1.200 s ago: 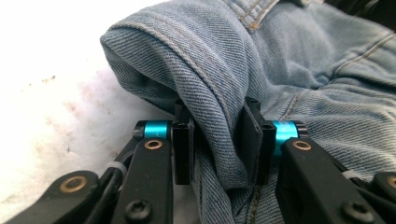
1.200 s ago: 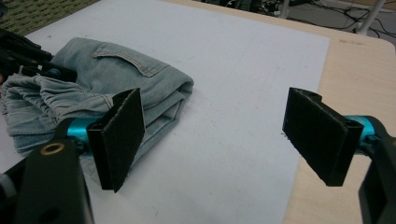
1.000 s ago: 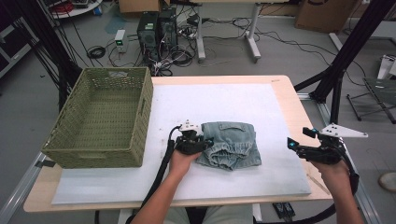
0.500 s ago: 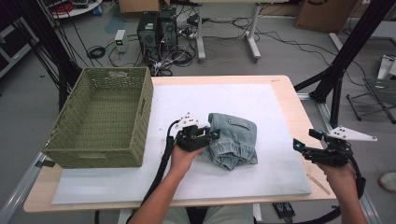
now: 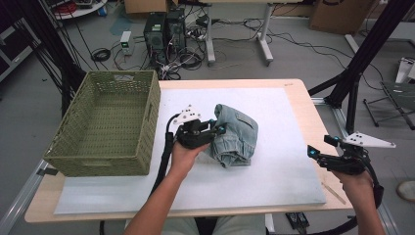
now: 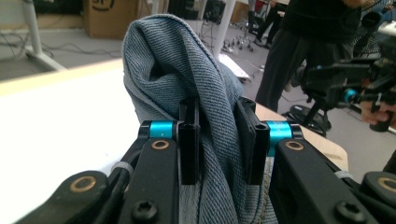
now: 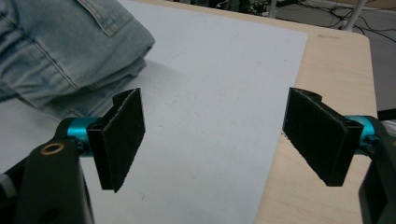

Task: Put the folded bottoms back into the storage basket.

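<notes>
From above, we saw our left gripper (image 5: 216, 130) clamped on the one folded pair of jeans (image 5: 236, 134), which had slid leftward across the mat (image 5: 274, 171) toward the single basket (image 5: 105, 122), probably its destination. Our left gripper view showed denim pinched between both pads. Our right gripper (image 7: 215, 135) view showed its jaws spread wide, holding nothing.

Basket (image 5: 105, 125) left of jeans (image 5: 235, 134) (both on mat (image 5: 284, 166)).
</notes>
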`<state>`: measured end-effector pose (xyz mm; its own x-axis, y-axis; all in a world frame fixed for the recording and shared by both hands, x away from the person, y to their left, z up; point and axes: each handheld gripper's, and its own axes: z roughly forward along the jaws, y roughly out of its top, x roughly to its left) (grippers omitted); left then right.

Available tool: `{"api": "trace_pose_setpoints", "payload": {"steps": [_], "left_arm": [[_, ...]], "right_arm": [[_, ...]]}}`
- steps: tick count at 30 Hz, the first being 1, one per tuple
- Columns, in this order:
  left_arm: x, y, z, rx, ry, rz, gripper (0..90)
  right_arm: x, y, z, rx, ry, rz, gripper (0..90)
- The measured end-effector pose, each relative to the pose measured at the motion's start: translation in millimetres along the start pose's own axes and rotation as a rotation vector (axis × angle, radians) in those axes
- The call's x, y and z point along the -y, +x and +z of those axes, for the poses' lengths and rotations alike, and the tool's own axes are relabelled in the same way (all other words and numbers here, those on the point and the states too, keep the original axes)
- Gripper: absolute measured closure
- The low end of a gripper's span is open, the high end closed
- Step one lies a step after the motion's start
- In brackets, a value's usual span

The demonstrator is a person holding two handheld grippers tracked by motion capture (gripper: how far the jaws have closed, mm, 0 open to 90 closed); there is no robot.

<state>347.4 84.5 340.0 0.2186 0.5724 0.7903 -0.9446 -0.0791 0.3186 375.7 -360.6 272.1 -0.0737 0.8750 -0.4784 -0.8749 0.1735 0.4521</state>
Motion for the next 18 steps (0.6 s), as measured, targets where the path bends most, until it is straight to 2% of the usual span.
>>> {"api": "trace_pose_setpoints", "payload": {"steps": [7, 13, 18], "left_arm": [[-28.7, 4.7, -22.8, -0.029, -0.034, 0.040, 73.2], [-46.3, 9.5, -39.9, -0.060, -0.045, 0.065, 73.5], [-57.6, 17.9, -56.1, -0.090, -0.069, 0.066, 74.6]], "right_arm": [[-1.8, -0.4, -4.5, 0.004, -0.004, 0.000, 21.2], [-3.1, -0.1, -4.9, 0.004, -0.004, -0.004, 21.2], [-4.2, 0.2, -3.9, 0.005, -0.003, -0.004, 21.2]]}}
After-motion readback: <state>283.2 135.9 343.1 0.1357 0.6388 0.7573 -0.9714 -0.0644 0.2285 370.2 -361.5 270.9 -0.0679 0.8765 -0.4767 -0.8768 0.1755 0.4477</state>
